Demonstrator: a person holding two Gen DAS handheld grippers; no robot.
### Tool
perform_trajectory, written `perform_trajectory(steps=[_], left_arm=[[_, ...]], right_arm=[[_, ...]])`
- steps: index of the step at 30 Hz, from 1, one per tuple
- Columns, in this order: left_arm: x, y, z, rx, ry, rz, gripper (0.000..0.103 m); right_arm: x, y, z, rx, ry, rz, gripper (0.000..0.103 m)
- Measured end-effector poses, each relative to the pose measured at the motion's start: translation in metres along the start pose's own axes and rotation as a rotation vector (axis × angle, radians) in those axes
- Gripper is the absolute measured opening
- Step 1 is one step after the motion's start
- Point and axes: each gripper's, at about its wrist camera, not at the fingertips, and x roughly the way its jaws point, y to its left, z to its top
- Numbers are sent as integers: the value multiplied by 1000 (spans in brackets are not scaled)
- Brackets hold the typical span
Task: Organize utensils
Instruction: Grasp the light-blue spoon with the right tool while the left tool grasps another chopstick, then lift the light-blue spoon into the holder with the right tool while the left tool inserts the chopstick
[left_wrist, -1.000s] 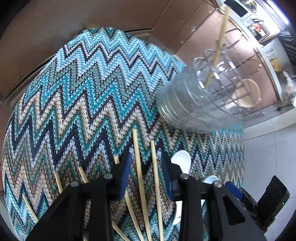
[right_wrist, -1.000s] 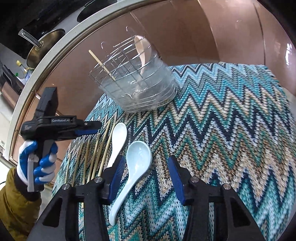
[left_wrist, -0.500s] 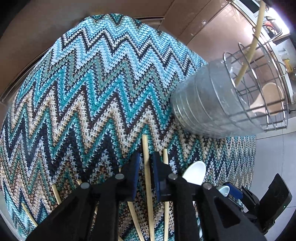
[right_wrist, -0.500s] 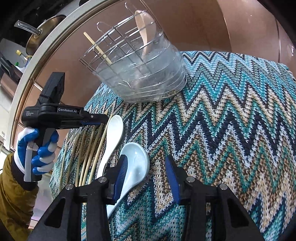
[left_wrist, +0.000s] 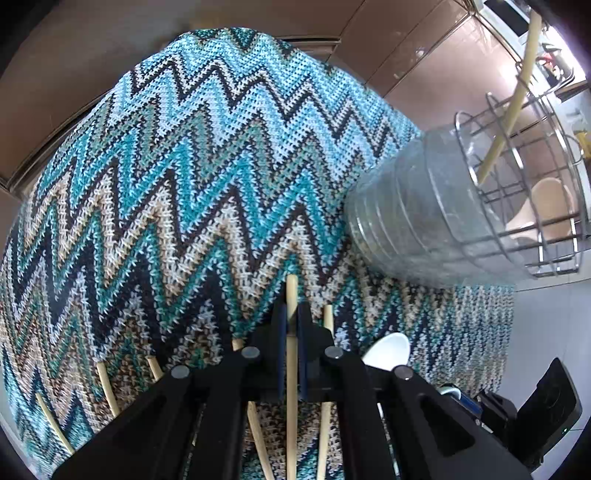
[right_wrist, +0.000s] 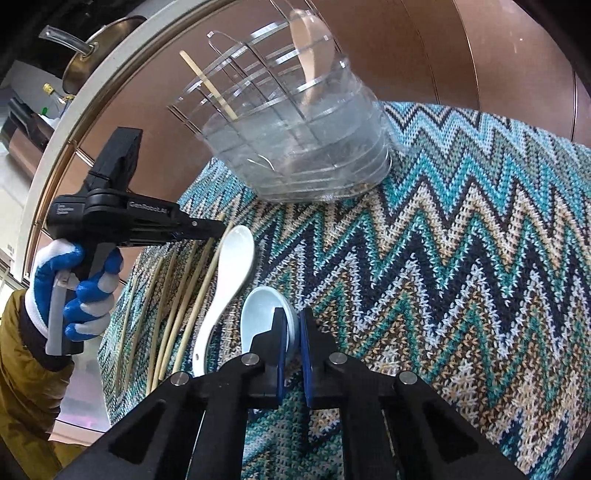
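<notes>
Now both tools are gripping at once on the zigzag-knit cloth (left_wrist: 207, 155) that is covering the table. The left hand-held gripper (left_wrist: 291, 317) is pinching a single bamboo chopstick (left_wrist: 291, 291) between its blue pads, its jaws having just been closing until only the stick's width is left between them; the tip of the stick is poking out beyond the fingertips toward the far side. More loose chopsticks (right_wrist: 184, 295) are lying in a fan on the cloth around it, to the left of the white spoon (right_wrist: 229, 280) in the right wrist view.

The right hand-held gripper (right_wrist: 291, 328) is clamping the rim of the pale blue ceramic spoon (right_wrist: 258, 314), its jaws likewise having just been closing onto the bowl's edge. That spoon is sitting just right of the white spoon and near the camera, its handle hidden under the tool.

Farther off, a clear plastic holder with a wire rack (right_wrist: 295, 140) is standing on the far edge of the cloth. One chopstick (right_wrist: 210, 85) is leaning inside it on the left, and a beige spoon (right_wrist: 310, 62) is standing in a compartment on the right.

A hand in a blue-and-white glove (right_wrist: 74, 288) is holding the left tool's handle, with a mustard sleeve (right_wrist: 26, 387) showing below it.
</notes>
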Motion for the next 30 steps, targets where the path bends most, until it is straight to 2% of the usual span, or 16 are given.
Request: perform_trajectory(steps=[7, 13, 23, 30], left_arm=[[-27, 6, -16, 3, -65, -57, 5], [-79, 9, -40, 28, -186, -146, 5], [-160, 5, -90, 92, -314, -203, 5], [-220, 4, -131, 118, -442, -258, 5]], right_arm=[[-30, 19, -11, -22, -77, -35, 8], [-69, 46, -26, -49, -153, -89, 8], [-135, 89, -53, -79, -277, -167, 7], [-178, 130, -75, -117, -375, -227, 8]])
